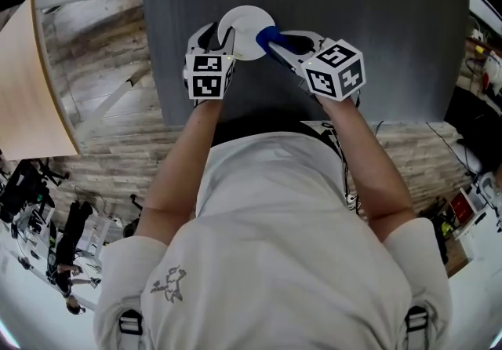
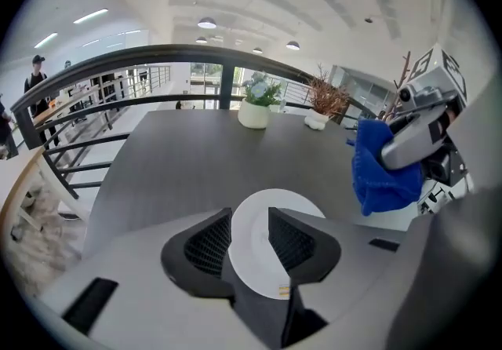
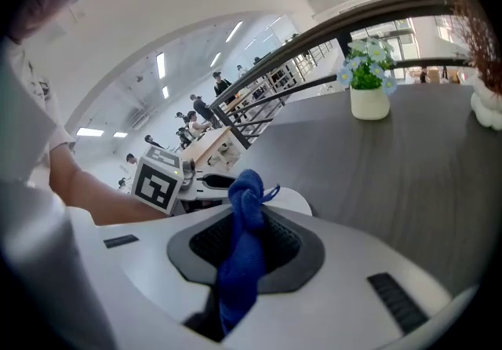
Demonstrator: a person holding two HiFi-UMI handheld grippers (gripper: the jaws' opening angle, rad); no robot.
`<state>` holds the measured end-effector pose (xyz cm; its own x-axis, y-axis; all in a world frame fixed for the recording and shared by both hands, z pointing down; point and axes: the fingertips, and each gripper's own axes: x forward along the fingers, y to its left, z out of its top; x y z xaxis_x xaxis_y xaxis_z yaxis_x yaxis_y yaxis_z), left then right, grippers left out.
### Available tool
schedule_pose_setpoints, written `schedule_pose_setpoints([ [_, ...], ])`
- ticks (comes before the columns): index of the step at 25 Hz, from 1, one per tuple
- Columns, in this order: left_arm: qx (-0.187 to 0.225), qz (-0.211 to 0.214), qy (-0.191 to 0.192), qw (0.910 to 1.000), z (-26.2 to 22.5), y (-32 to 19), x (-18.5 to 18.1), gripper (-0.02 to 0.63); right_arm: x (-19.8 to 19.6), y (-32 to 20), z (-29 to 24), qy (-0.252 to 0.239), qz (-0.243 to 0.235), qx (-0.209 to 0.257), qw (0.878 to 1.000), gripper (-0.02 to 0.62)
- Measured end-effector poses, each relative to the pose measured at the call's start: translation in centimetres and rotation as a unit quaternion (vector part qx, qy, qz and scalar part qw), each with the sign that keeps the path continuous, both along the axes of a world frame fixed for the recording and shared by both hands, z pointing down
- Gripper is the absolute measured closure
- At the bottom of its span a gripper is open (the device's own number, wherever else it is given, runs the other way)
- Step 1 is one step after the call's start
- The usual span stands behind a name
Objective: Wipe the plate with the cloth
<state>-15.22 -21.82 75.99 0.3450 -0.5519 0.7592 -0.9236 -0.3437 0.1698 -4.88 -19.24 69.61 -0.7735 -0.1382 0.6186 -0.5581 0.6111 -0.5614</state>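
head view: the plate (image 1: 245, 27) lay flat on the dark table (image 1: 376, 42). my left gripper (image 1: 222, 36) sat at the plate's left rim and my right gripper (image 1: 276, 49) at its right rim, with the blue cloth (image 1: 267, 36) bunched over that edge.

left gripper view: the fingers (image 2: 210, 242) stood wide apart, and i saw the plate's (image 2: 271, 203) white face through the gap. neither pad seemed to press on it, so i read this gripper as holding nothing. to the right of the plate the cloth (image 2: 382, 172) hung from the other gripper, clear of the white surface.

right gripper view: the fingers were closed on the cloth (image 3: 243, 254), which stuck up in a knot past the tips. the plate (image 3: 292, 201) showed just beyond them, with the left gripper (image 3: 216, 181) on the plate's far side.

my judgement: the plate looked stiff, smooth and breakable, light enough to skate on the table under a wipe. i would take it by the rim, pads above and below the edge, opposite the cloth. the cloth looked soft and limp, so i would wipe with the knot, close to the fingertips.
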Motion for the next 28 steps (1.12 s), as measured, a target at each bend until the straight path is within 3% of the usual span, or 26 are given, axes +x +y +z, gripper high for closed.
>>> schedule_pose_setpoints([
  [7, 0.048, -0.027, 0.045, 0.9975, -7.1, 2.4, 2.6, 0.474, 2.5, 2.1, -4.6, -0.016, 0.000, 0.071, 0.997, 0.529],
  [8, 0.058, -0.028, 0.049, 0.9967, -8.3, 2.8, 2.8, 0.484, 2.7, 2.2, -5.4, -0.020, 0.003, 0.084, 0.996, 0.529],
  [11, 0.089, -0.024, 0.051, 0.9945, -12.4, 4.2, 3.5, 0.598, 2.8, 2.9, -8.0, -0.028, -0.002, 0.124, 0.992, 0.528],
  [14, 0.119, -0.014, 0.068, 0.9905, -16.4, 5.7, 4.3, 0.600, 2.7, 4.0, -10.6, -0.036, -0.009, 0.157, 0.987, 0.529],
  [17, 0.147, -0.007, 0.107, 0.9833, -20.2, 7.2, 4.8, 0.600, 2.5, 5.1, -13.4, -0.048, 0.001, 0.193, 0.980, 0.529],
  [22, 0.168, 0.004, 0.220, 0.9609, -26.2, 11.6, 4.7, 0.600, 0.4, 9.2, -18.0, -0.074, 0.029, 0.241, 0.967, 0.528],
  [28, 0.235, 0.056, 0.199, 0.9496, -30.9, 17.5, 1.2, 0.600, -3.1, 14.9, -22.3, -0.096, 0.089, 0.285, 0.950, 0.529],
])
